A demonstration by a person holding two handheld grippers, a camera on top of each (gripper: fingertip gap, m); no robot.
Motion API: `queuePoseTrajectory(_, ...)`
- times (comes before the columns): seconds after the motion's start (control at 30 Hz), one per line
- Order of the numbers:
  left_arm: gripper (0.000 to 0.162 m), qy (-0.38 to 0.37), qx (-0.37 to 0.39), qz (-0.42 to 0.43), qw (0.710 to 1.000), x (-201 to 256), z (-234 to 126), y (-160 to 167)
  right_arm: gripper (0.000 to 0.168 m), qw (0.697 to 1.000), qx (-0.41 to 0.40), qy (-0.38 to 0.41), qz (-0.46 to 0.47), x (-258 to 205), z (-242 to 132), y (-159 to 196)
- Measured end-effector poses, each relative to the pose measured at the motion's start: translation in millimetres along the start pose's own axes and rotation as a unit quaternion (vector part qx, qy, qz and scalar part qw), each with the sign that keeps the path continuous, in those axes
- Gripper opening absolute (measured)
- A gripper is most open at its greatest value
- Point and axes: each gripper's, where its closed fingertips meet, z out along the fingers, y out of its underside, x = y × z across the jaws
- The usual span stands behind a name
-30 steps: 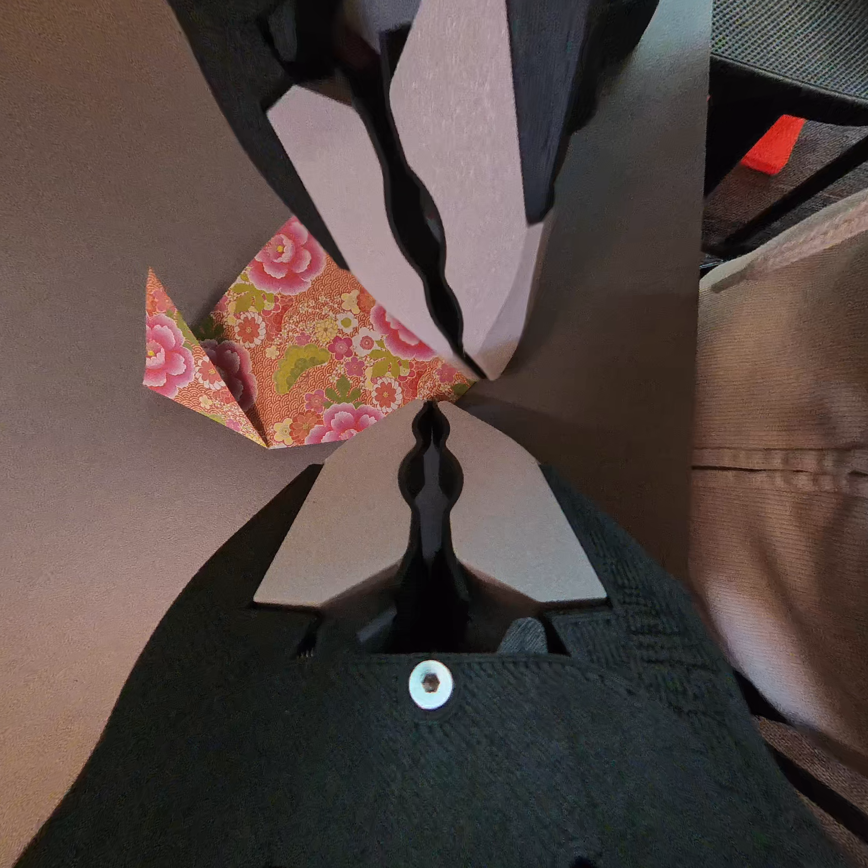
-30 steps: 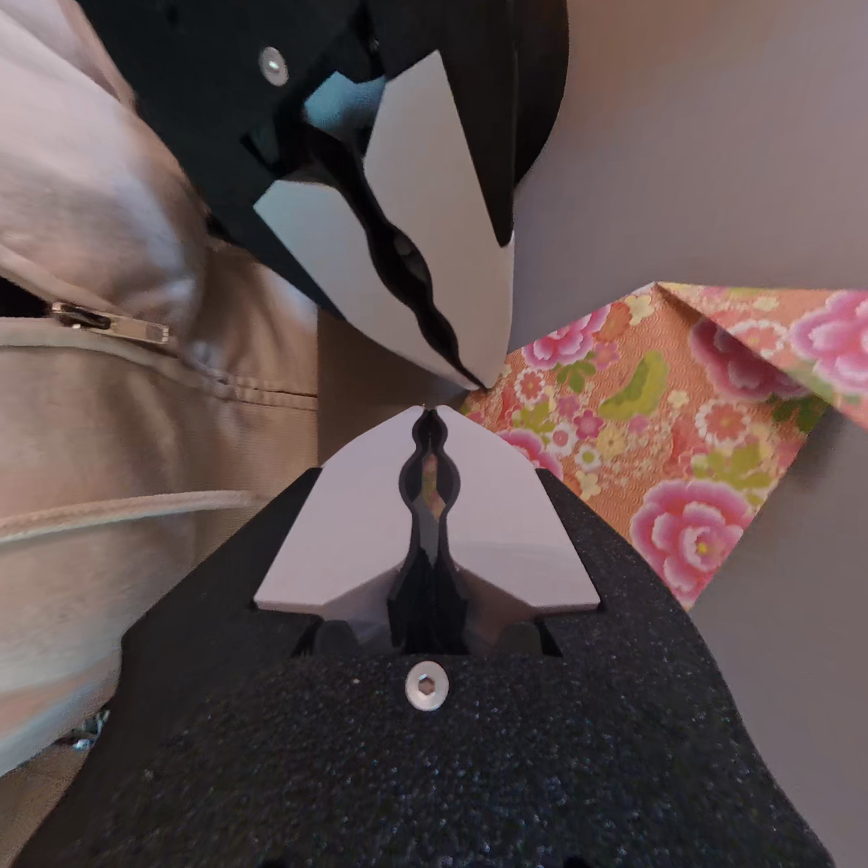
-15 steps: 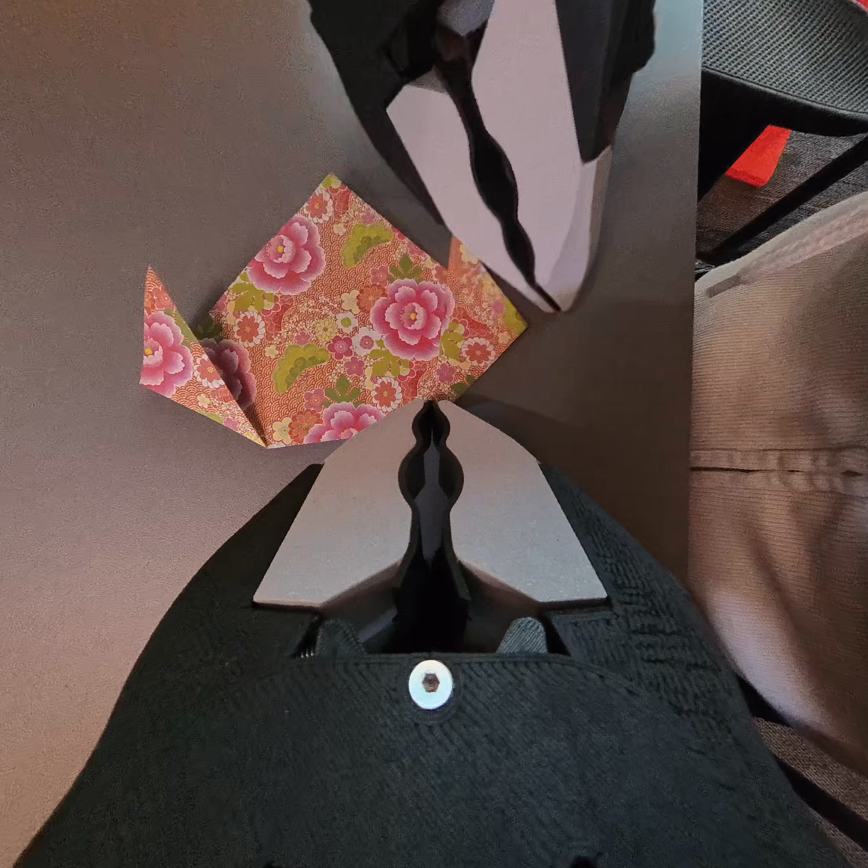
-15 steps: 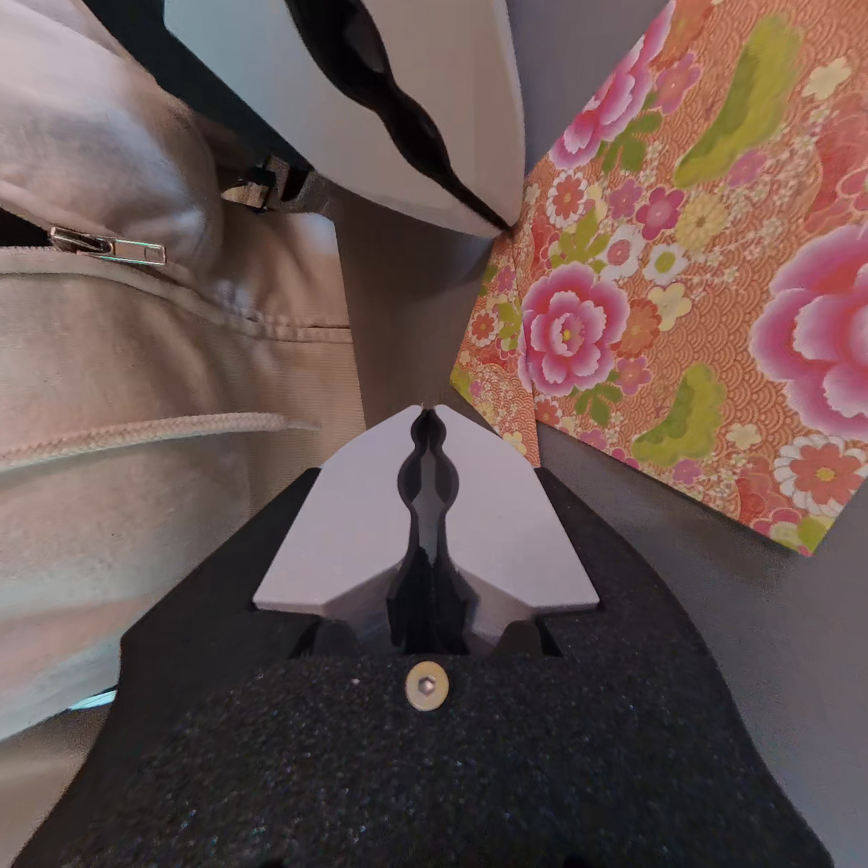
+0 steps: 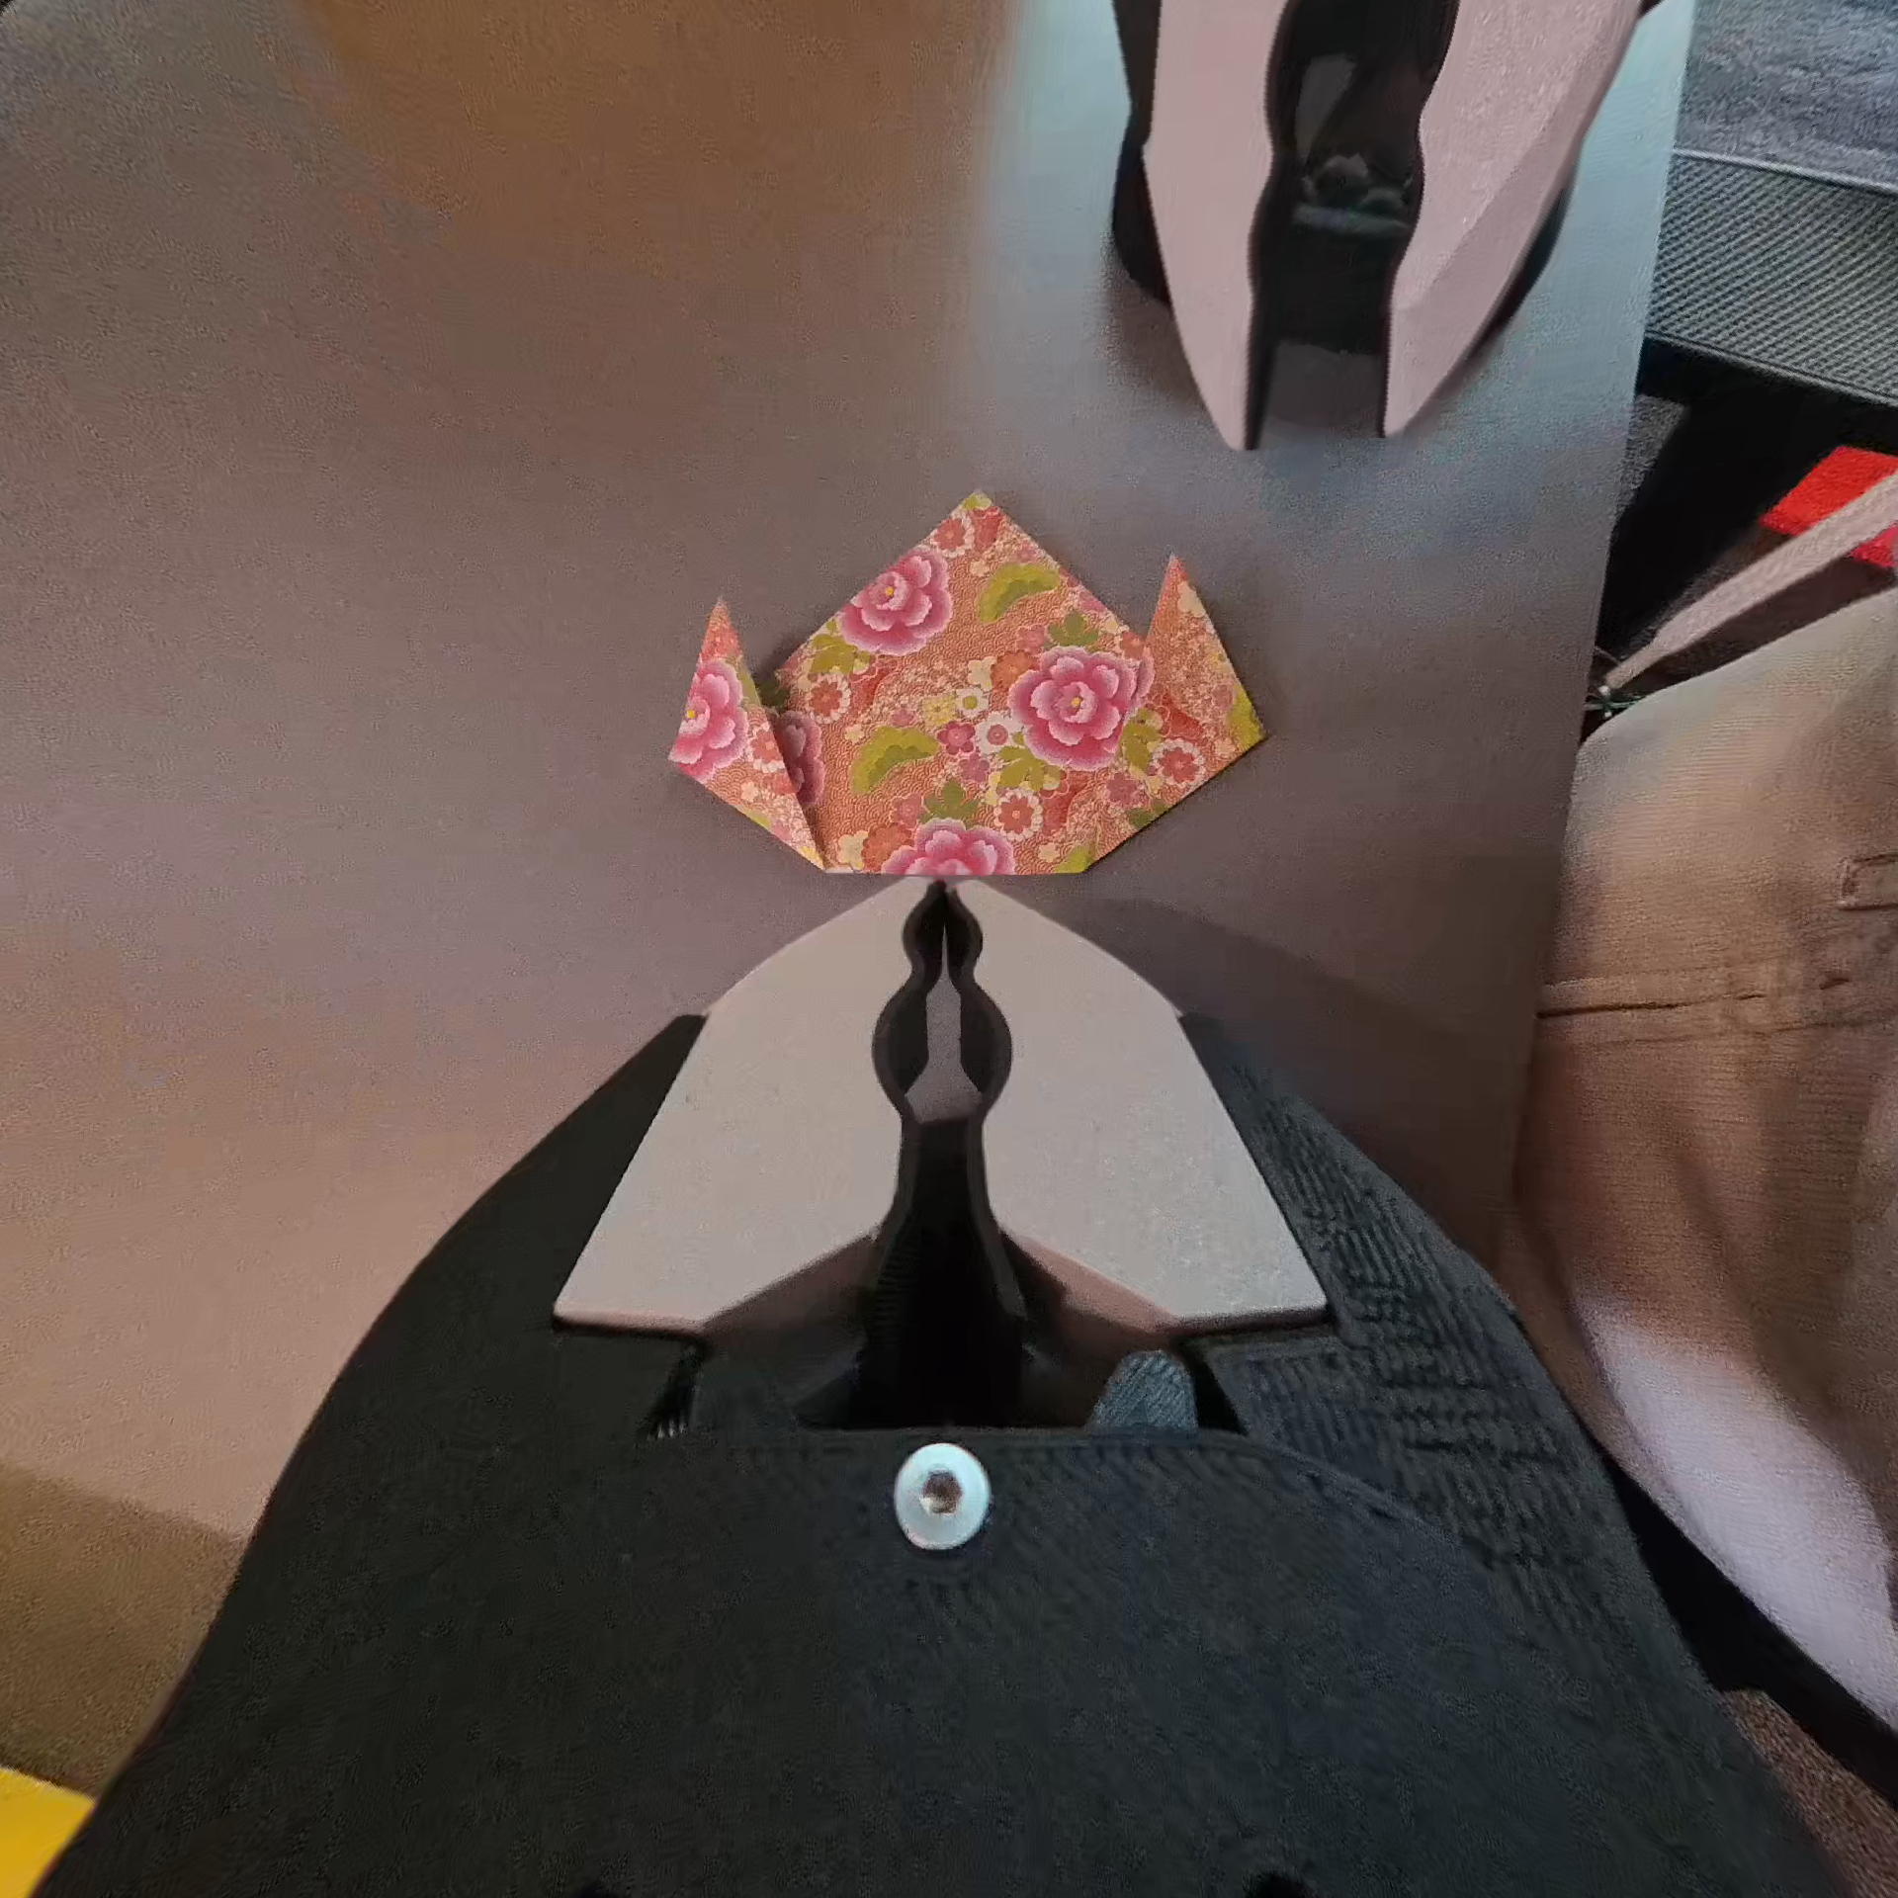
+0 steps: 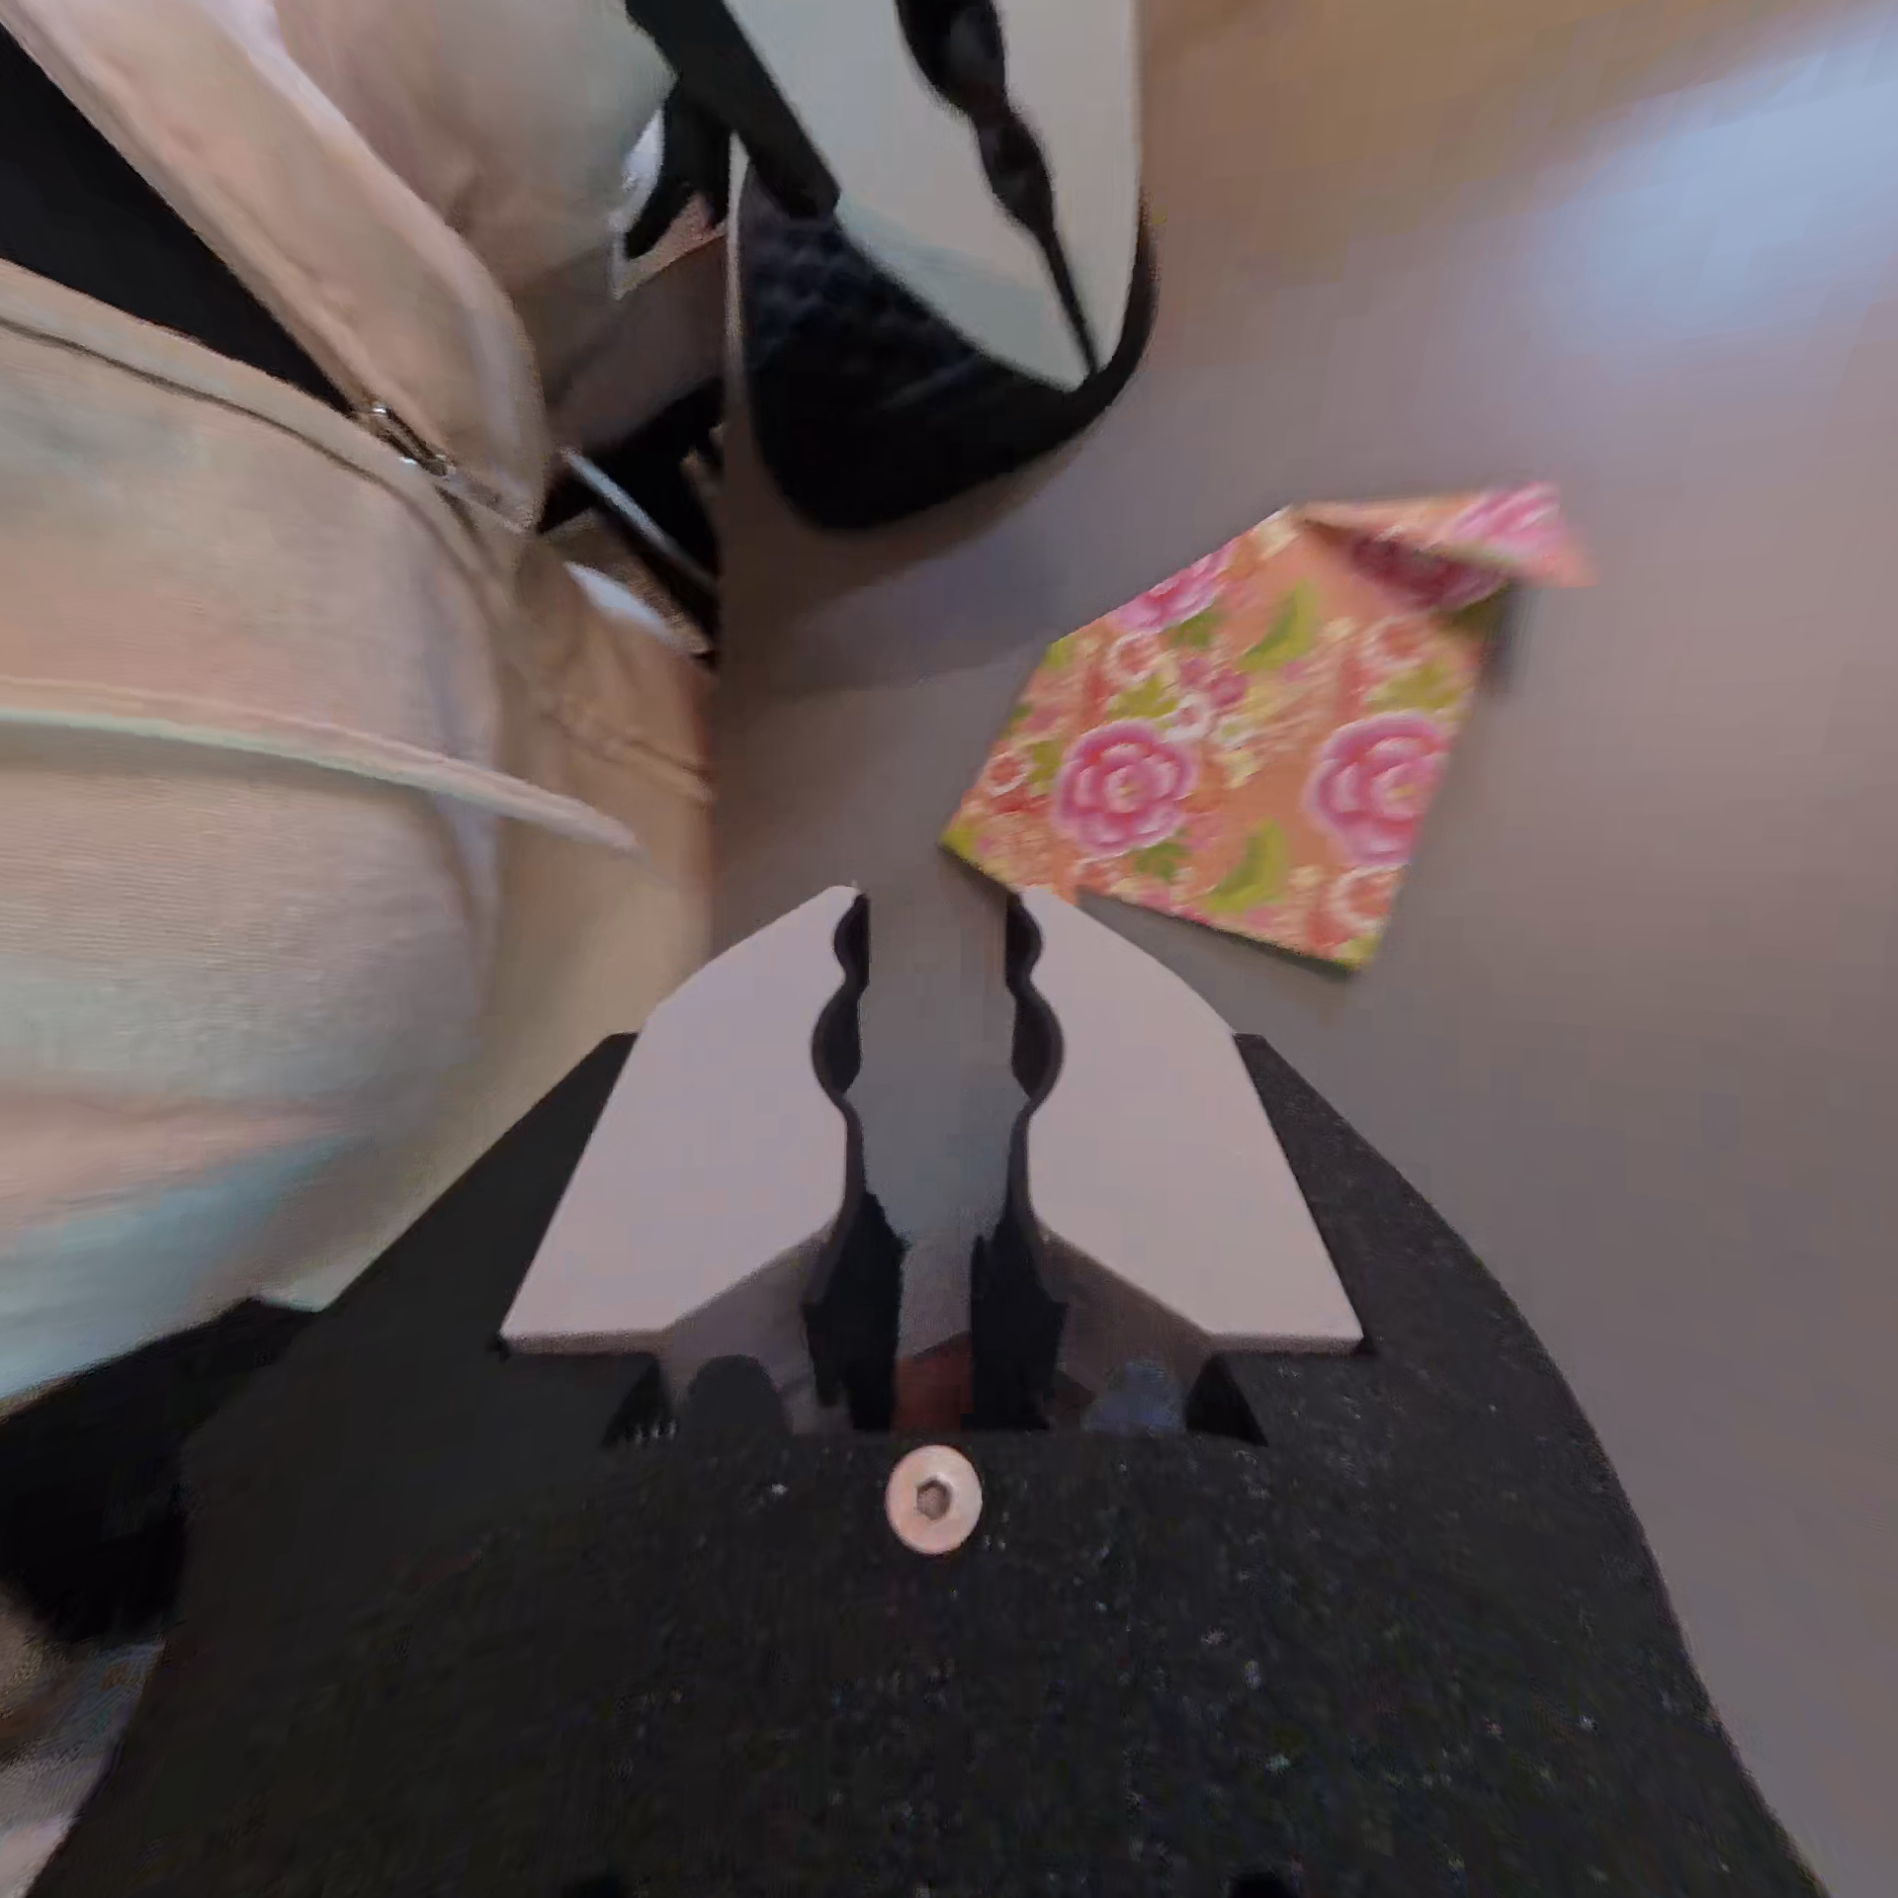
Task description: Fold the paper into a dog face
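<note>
The folded floral paper (image 5: 965, 719) lies flat on the grey tabletop (image 5: 359, 719), just ahead of the left gripper (image 5: 943, 891). Its near straight edge sits right at the tips of that gripper's fingers (image 5: 781, 1109); whether the tips touch the edge or only meet it in the view cannot be told. These fingers are closed, tip against tip, with only the wavy inner gaps showing between them, and nothing lies in those gaps.

The right gripper (image 5: 1315, 437) hangs over the tabletop beyond the paper and to its right in the left wrist view, well apart from it, with a clear gap between its two pale fingers. In its own view the right gripper (image 6: 935, 899) shows the same: fingers (image 6: 719, 1130) parted, bare tabletop between them, gripping nothing. There the paper (image 6: 1232, 760) lies ahead and to the right of the fingers, its nearest corner just beside the right fingertip; that view is blurred.

In the left wrist view the paper's long axis runs side to side. The central peak points away from the left gripper, and two small folded flaps stand at either end, their tips also pointing away. The left flap lifts slightly off the surface. A person's beige jacket (image 5: 1725, 1078) fills the right edge.
</note>
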Motion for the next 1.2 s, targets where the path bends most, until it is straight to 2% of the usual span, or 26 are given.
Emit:
queuePoseTrajectory(0.07,0.000,-0.008,-0.002,-0.005,1.000,3,4,0,0.039,0.998,0.020,0.032,-0.050,8,1,-7)
queuePoseTrajectory(0.2,0.000,-0.023,-0.025,-0.014,0.999,13,23,-1,0.056,0.996,-0.027,0.009,-0.090,18,13,3)
queuePoseTrajectory(0.37,0.000,-0.061,-0.051,-0.016,0.997,3,30,5,0.057,0.991,-0.054,-0.021,-0.123,30,29,8)
queuePoseTrajectory(0.43,0.000,-0.099,-0.024,-0.033,0.994,-15,16,2,0.049,0.993,-0.068,0.011,-0.099,45,31,11)
queuePoseTrajectory(0.47,0.000,-0.113,-0.004,-0.048,0.992,-23,7,1,0.051,0.995,-0.060,0.034,-0.071,51,30,10)
queuePoseTrajectory(0.53,0.023,-0.129,0.030,-0.089,0.987,-34,-7,-1,0.043,0.995,-0.032,0.093,0.016,60,28,6)
queuePoseTrajectory(0.57,0.026,-0.132,0.039,-0.106,0.985,-37,-11,1,0.043,0.990,-0.008,0.120,0.073,61,29,3)
queuePoseTrajectory(0.6,0.029,-0.135,0.043,-0.117,0.983,-39,-13,2,0.047,0.981,0.017,0.147,0.128,60,31,0)
queuePoseTrajectory(0.63,0.031,-0.137,0.044,-0.121,0.982,-39,-13,4,0.059,0.972,0.038,0.162,0.163,55,34,-4)
queuePoseTrajectory(0.67,0.034,-0.135,0.042,-0.120,0.983,-37,-11,5,0.070,0.970,0.048,0.158,0.180,45,39,-7)
queuePoseTrajectory(0.7,0.035,-0.127,0.038,-0.118,0.984,-32,-7,5,0.073,0.970,0.059,0.142,0.185,35,44,-13)
queuePoseTrajectory(0.8,0.036,-0.100,0.036,-0.103,0.989,-15,6,-2,0.060,0.972,0.140,0.099,0.158,15,35,-41)
queuePoseTrajectory(0.83,0.036,-0.096,0.030,-0.093,0.991,-10,11,-3,0.055,0.972,0.146,0.118,0.138,21,27,-42)
queuePoseTrajectory(0.9,0.036,-0.094,0.004,-0.065,0.993,-5,23,0,0.045,0.974,0.124,0.174,0.071,37,14,-35)
queuePoseTrajectory(1.0,0.035,-0.091,-0.022,-0.031,0.995,-3,36,2,0.041,0.976,0.032,0.215,0.000,55,14,-12)
queuePoseTrajectory(1.1,0.032,-0.126,-0.069,-0.003,0.990,-21,42,13,0.052,0.979,-0.032,0.203,0.009,57,31,6)
queuePoseTrajectory(1.2,0.029,-0.176,-0.087,-0.007,0.980,-45,32,21,0.049,0.985,-0.015,0.162,0.052,42,44,-1)
